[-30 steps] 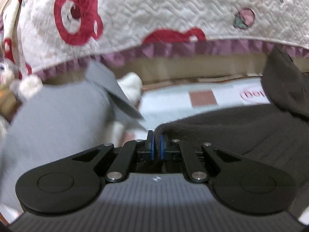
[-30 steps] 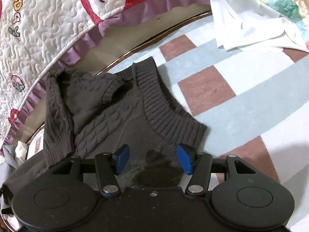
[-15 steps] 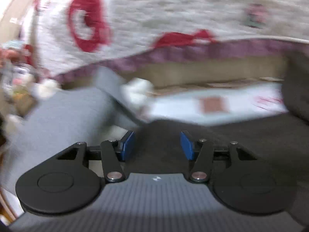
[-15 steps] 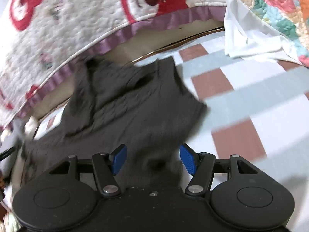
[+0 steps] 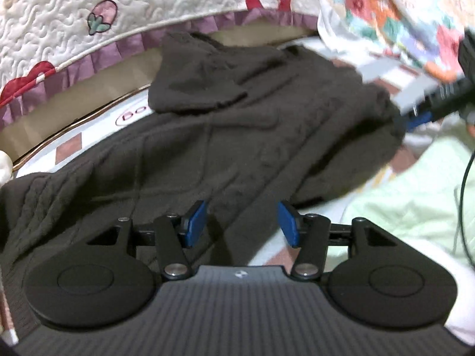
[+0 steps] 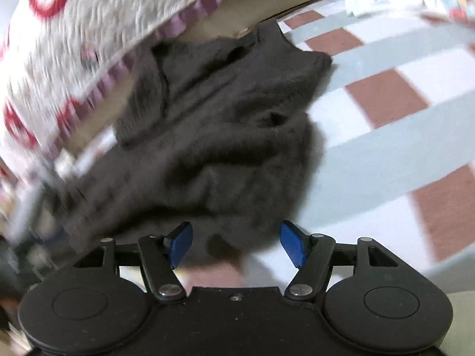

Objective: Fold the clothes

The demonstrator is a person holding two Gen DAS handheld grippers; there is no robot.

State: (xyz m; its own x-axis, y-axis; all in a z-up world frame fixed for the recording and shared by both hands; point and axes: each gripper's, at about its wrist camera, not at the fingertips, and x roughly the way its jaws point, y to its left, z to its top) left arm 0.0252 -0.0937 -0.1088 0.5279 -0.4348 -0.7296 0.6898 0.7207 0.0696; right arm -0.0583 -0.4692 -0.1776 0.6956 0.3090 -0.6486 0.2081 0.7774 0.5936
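Brown sweater (image 5: 225,124) rumpled on checked bedsheet (image 6: 386,95), far edge against quilt (image 5: 59,29), both grippers' jaws apart, holding nothing.

1. In the left wrist view, a red oval outline printed on the checked sheet (image 5: 68,145) held red lettering (image 5: 132,114); only "Do" or "Bo" showed, the rest hidden under the dark sweater (image 5: 237,124).
2. A small white mark (image 5: 239,273) sat on the left tool's ribbed body, too small to read.
3. The right wrist view was blurred, and nothing could be read there.
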